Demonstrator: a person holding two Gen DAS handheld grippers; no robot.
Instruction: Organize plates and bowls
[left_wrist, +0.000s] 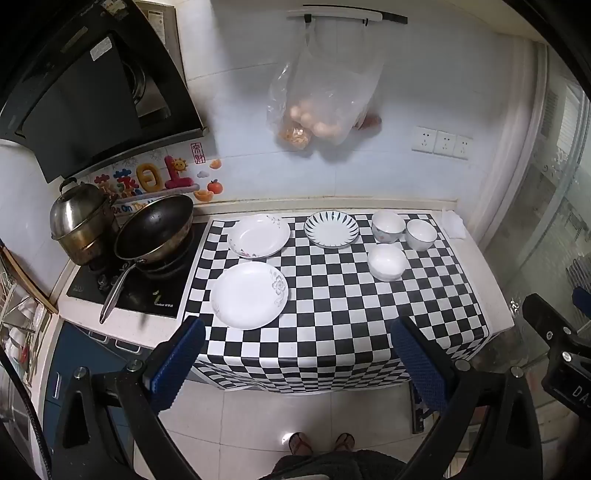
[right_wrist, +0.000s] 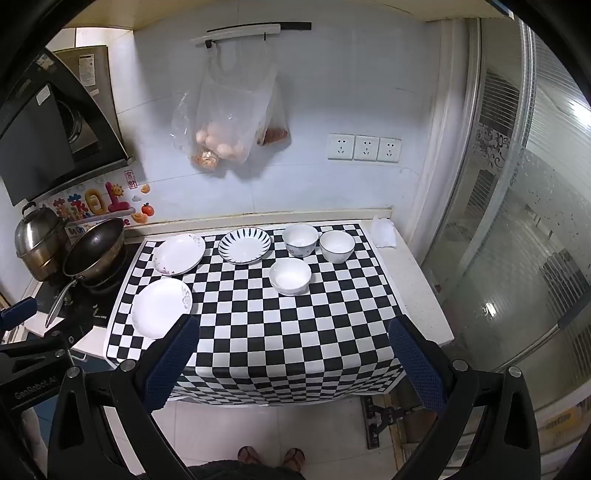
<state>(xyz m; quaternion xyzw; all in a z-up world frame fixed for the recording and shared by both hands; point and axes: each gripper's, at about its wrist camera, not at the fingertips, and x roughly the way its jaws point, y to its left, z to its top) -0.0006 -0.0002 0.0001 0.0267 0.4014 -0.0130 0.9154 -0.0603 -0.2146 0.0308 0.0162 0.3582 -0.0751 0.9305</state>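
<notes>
Lying unstacked, three plates (left_wrist: 249, 295) and three bowls (left_wrist: 386, 262) await sorting; left gripper (left_wrist: 297, 363) and right gripper (right_wrist: 295, 363) hover spread, empty.

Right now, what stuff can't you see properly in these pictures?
- Steel pot: lid on in both views, so its inside is hidden.
- Near plate: in the right wrist view its front edge is covered by a finger of the right gripper.
- Hanging bag: blurry plastic; round things inside, maybe eggs, can't count them.
- Left gripper: open, empty.
- Wall stickers: pot and pan cover the lower words.
</notes>
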